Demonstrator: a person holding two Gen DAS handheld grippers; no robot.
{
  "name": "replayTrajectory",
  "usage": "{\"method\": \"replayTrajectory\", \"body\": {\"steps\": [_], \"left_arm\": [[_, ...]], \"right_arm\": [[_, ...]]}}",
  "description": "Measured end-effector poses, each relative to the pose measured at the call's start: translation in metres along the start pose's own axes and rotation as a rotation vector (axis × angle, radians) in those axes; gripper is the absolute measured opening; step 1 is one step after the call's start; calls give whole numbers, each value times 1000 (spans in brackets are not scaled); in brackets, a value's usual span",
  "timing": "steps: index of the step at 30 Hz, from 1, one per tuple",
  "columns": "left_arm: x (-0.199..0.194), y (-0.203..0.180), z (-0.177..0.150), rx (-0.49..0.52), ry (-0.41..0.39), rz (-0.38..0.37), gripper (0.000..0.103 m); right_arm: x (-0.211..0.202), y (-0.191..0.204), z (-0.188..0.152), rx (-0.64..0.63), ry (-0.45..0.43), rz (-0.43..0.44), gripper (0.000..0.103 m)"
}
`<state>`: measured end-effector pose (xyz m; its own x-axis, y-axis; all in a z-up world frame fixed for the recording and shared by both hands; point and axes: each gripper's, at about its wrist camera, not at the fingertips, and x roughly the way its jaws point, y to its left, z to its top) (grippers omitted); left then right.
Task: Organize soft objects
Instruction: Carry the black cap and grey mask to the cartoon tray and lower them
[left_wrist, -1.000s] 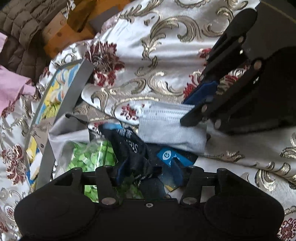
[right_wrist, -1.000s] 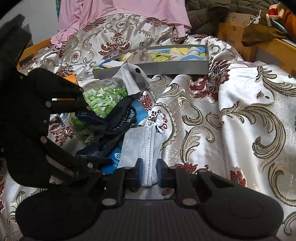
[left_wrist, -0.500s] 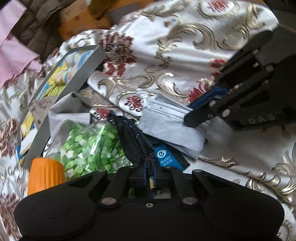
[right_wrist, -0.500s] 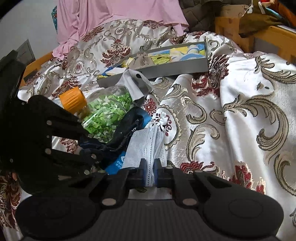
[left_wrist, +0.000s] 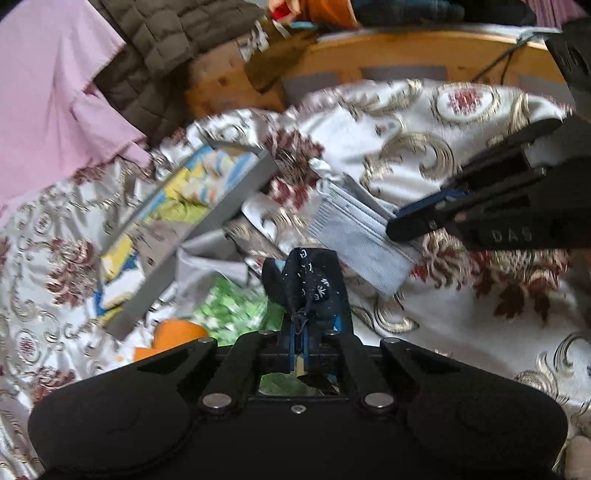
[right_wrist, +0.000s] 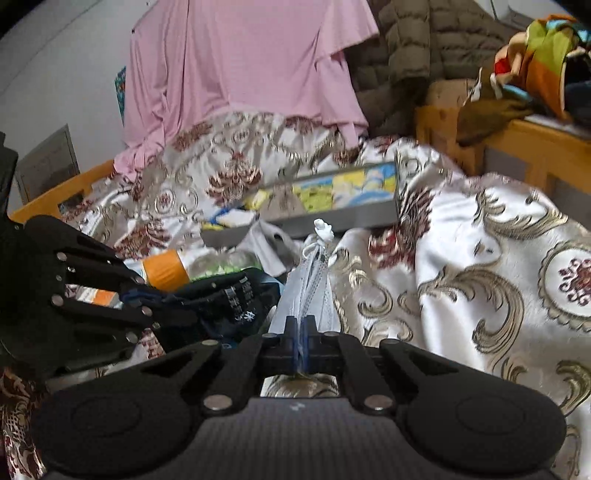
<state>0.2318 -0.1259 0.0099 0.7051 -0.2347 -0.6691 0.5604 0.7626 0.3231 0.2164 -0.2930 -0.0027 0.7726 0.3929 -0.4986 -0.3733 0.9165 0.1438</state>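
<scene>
Ahead of the left gripper (left_wrist: 300, 341), blur smears the grey box (left_wrist: 236, 206); its contents perhaps paper.

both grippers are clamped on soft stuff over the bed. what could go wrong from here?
1. The right gripper pinches only one end of the pale grey pleated face mask; its white ear loops dangle and could snag.
2. The left gripper grips the dark navy printed cloth pouch by a bunched edge, so it may slip.
3. The clear bottle with the orange cap lies beside the pouch and might roll if dragged.
</scene>
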Motion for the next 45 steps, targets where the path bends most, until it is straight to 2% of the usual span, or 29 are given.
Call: {"method": "replayTrajectory", "body": {"steps": [13,22,27,31,35,41,45], "left_arm": [[-53,7,35,-69,-161,101,3],[-58,18,51,-124,-246,128,3],[-51,44,69,-154,-303,150,3],[-37,75,88,-167,-343,173,3],[-8,110,105,-201,-361,192,3],[70,165,124,-302,-353,197,3],[131,196,125,-408,-306,168,3]], "right_arm": [[-37,-1,9,14,-224,-24,2],[-50,4,22,1,-323,-42,2],[-42,1,49,-21,-360,-28,2],[-18,-13,87,-48,-376,-37,2],[28,-27,126,-63,-357,-44,2],[119,-52,162,-4,-286,-47,2],[176,-67,164,68,-217,-23,2]]}}
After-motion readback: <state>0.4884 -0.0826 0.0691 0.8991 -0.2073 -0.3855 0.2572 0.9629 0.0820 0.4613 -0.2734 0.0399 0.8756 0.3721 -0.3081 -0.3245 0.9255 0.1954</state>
